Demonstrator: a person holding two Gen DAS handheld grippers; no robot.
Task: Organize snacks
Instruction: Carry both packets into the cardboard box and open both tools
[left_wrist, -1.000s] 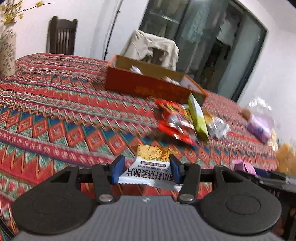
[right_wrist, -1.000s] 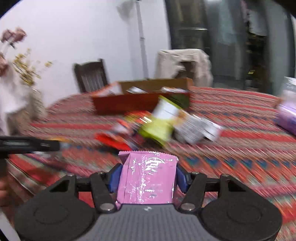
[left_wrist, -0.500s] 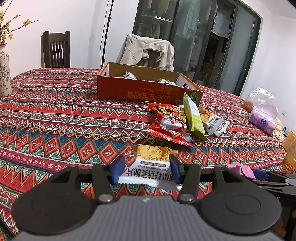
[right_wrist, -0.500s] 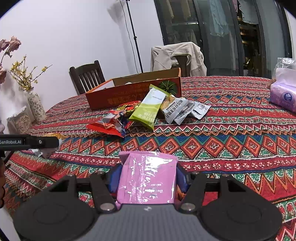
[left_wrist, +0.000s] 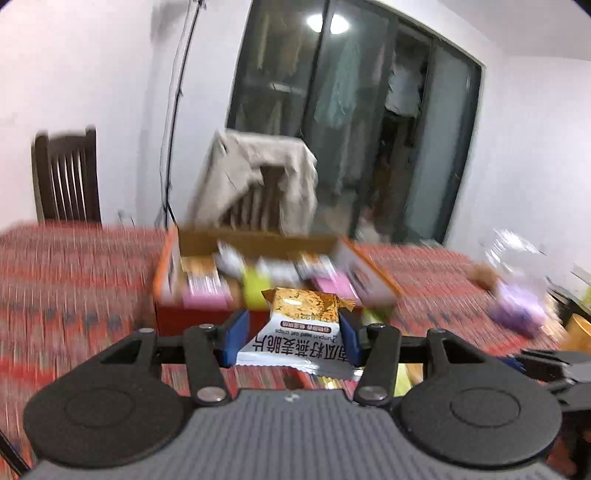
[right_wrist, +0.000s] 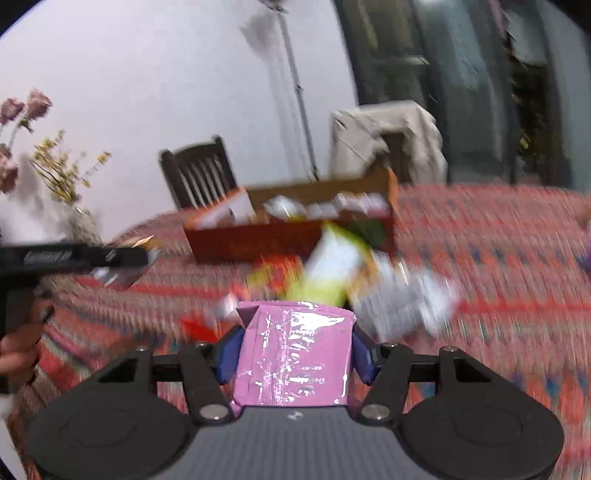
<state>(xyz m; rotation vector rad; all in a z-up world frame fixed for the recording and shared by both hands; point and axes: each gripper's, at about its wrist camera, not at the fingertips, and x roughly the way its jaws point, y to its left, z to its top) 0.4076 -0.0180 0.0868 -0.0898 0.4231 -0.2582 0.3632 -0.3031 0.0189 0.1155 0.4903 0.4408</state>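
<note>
Box (left_wrist: 207, 317) nearer — right view alone shows loose packets (right_wrist: 332, 266).

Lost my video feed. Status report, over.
Left gripper shut on white-and-orange oat crisp packet. Right gripper shut on pink foil packet. Orange cardboard box ahead; path clear.

Even indoor light, ceiling lamp (left_wrist: 327, 23) reflecting in the dark glass doors (left_wrist: 354, 122), heavy motion blur over the table (right_wrist: 498, 258) and snack box (left_wrist: 258, 266), held packets sharp, glare on the pink packet (right_wrist: 293, 354), dark fisheye corners
</note>
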